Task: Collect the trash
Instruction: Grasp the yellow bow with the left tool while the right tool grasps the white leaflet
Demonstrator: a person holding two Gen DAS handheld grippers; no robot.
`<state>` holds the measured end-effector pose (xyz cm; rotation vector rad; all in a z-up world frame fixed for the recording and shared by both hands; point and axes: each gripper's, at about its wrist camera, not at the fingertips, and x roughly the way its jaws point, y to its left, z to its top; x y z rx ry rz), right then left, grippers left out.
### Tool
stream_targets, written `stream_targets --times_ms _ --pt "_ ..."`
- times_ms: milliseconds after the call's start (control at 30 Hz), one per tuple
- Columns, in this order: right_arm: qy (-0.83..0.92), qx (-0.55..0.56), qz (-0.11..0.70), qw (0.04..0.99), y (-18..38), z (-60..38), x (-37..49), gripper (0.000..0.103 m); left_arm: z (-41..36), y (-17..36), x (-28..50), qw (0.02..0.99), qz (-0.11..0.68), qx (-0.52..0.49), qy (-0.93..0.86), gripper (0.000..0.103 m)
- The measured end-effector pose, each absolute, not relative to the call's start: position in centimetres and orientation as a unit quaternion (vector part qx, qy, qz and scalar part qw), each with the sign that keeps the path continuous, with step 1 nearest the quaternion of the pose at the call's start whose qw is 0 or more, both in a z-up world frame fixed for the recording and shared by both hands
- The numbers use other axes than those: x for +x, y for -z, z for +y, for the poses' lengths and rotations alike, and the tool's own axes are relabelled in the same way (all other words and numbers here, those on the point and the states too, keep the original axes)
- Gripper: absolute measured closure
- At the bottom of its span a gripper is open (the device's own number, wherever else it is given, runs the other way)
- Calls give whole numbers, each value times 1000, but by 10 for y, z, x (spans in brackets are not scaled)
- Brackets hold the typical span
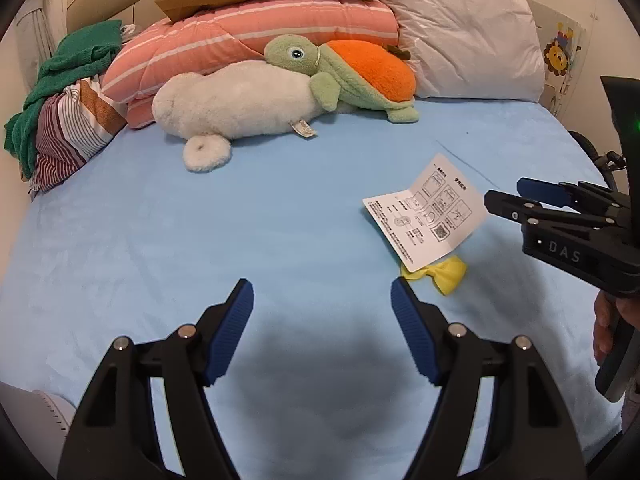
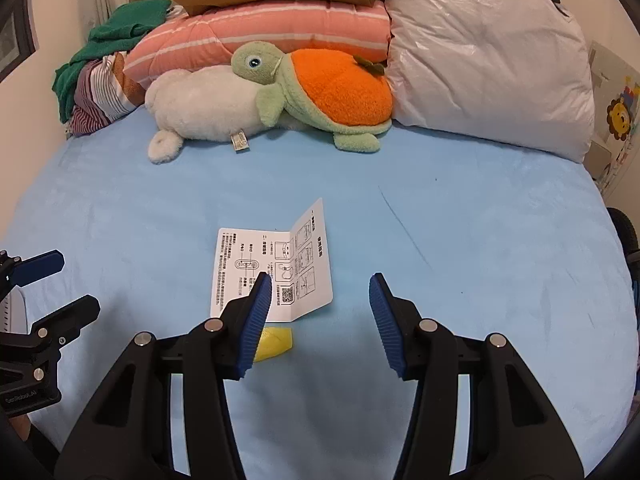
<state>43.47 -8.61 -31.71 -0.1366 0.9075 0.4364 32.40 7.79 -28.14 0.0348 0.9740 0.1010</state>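
Observation:
A folded white instruction leaflet point(image 1: 426, 213) lies on the light blue bed sheet point(image 1: 200, 240), half open like a tent. A crumpled yellow wrapper point(image 1: 444, 274) lies partly under its near edge. In the right wrist view the leaflet point(image 2: 276, 264) and yellow wrapper point(image 2: 276, 343) sit just ahead of my right gripper point(image 2: 320, 288), left of its centre; its left finger overlaps them. My right gripper is open and empty. It also shows in the left wrist view point(image 1: 504, 196). My left gripper point(image 1: 322, 294) is open and empty over bare sheet, left of the trash.
At the head of the bed lie a white plush point(image 1: 236, 104), a green and orange turtle plush point(image 1: 352, 72), a pink striped quilt point(image 1: 240, 40), a white pillow point(image 1: 460, 32) and clothes point(image 1: 64, 112). A white object point(image 1: 48, 408) sits at the bed's near left edge.

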Motion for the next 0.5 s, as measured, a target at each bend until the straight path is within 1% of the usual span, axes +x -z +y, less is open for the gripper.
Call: stream_targets --times_ms 133,200,233,267,300,333,400,500 --pt "-212 -56 447 867 337 -85 449 55 77 297 336 878 475 20 -44 32" --pt "-217 -50 455 862 347 -85 454 62 75 305 341 876 479 23 -42 32" --pt "-223 -46 460 858 351 -85 457 71 74 309 343 875 482 24 -40 32" --pt "-229 -41 463 856 355 -85 458 84 73 313 345 874 484 25 -38 32" --pt "-234 -37 465 853 357 -84 459 90 72 316 346 873 485 26 -37 32" --pt "-239 -35 467 850 360 -83 459 94 71 319 348 872 487 27 -35 32" --pt "-244 -35 461 852 361 -83 459 95 68 324 351 871 490 28 -31 32" --pt "-256 -31 448 856 357 -83 456 102 63 330 355 869 493 32 -25 31"
